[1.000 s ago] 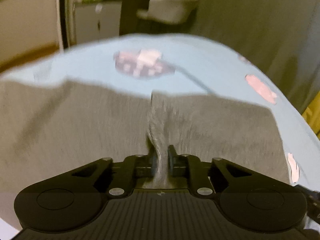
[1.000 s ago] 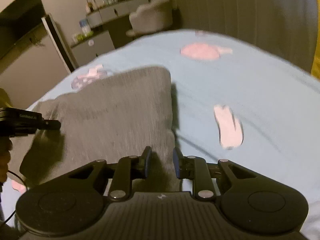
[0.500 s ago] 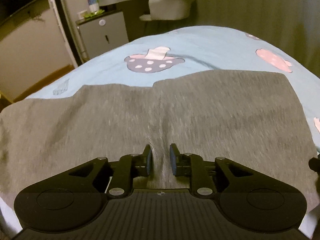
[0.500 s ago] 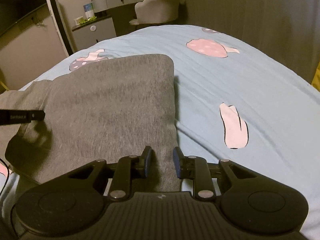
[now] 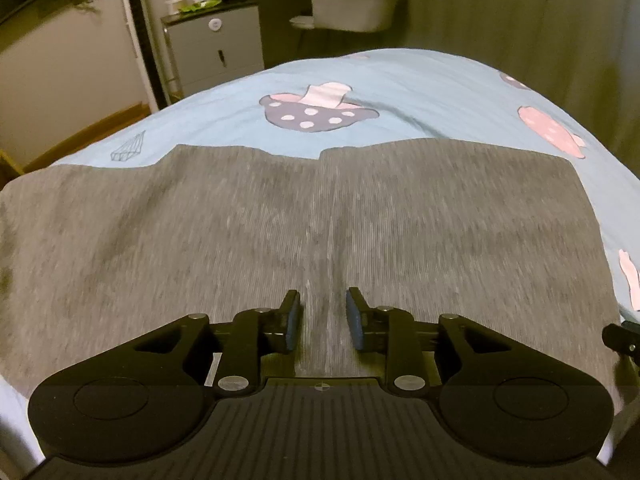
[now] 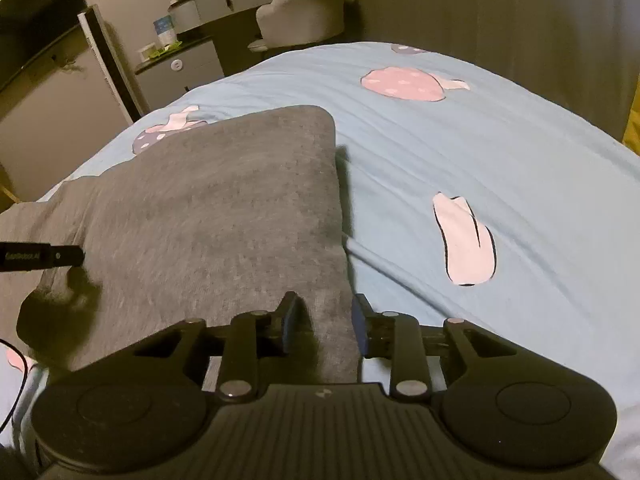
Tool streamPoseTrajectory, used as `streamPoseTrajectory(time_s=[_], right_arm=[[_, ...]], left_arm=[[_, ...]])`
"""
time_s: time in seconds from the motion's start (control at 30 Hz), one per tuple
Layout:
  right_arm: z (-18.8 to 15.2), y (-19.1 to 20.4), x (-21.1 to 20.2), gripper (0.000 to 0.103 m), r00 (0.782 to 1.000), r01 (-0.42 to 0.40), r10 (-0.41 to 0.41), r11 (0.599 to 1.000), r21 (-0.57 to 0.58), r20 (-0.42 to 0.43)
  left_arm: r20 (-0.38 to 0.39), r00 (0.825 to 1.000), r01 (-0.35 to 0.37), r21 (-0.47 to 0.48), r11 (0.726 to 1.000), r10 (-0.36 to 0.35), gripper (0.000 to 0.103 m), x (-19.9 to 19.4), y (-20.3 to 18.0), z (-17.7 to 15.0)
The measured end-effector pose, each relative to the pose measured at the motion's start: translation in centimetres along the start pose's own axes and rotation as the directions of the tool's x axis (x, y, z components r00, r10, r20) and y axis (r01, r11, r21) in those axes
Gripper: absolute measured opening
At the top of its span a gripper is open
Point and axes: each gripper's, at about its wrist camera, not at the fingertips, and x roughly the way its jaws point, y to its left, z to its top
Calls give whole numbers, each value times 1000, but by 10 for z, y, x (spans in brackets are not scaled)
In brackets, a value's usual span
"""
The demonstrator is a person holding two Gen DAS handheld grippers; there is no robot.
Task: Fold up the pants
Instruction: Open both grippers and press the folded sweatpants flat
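Grey ribbed pants (image 5: 280,232) lie spread flat on the bed (image 5: 420,92), covering most of the near half of its light blue sheet, which is printed with mushrooms. In the left wrist view, going from the left: a small line-drawn diamond shape (image 5: 129,148) sits on the sheet just beyond the fabric's far edge, then a dark spotted mushroom print (image 5: 316,114) past the middle, then a pink one (image 5: 550,132) at the right. The left gripper (image 5: 323,318) hovers low over the middle of the pants, its jaws apart with only flat cloth showing between them and nothing pinched. In the right wrist view, the far left edge shows the tip of the other tool (image 6: 40,257) reaching in over the fabric; it carries a small white label, too blurred to read with certainty. The pants (image 6: 216,220) fill the left half of this view, their far right corner rounded and their right edge running straight down toward the camera. The right gripper (image 6: 325,326) straddles that right edge with its jaws apart; cloth lies in the gap, but the pads are not closed on it. To the right lie bare blue sheet and a pale pink print (image 6: 464,240). Beyond the bed stand a grey cabinet (image 6: 180,68) and a pale upholstered chair (image 6: 304,16).
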Motion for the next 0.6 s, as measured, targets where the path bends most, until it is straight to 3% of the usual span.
streamPoseTrajectory(time_s=[0.17,0.4,0.6], right_arm=[[-1,0,0,30,1000,0,0,1000,2,1],[-2,1,-8,31,998,-22,22,1000,-7,52],[-2,13,-6,40,998,-18,22,998,-61,53]], left_arm=[[-7,1000,11,-19,1000,-11,36,-1,4,-2],[-35,998,57,-29,998,-58,52,-4,11,-12],[-60,992,112,-18,994,-112,49,0,15,-26]])
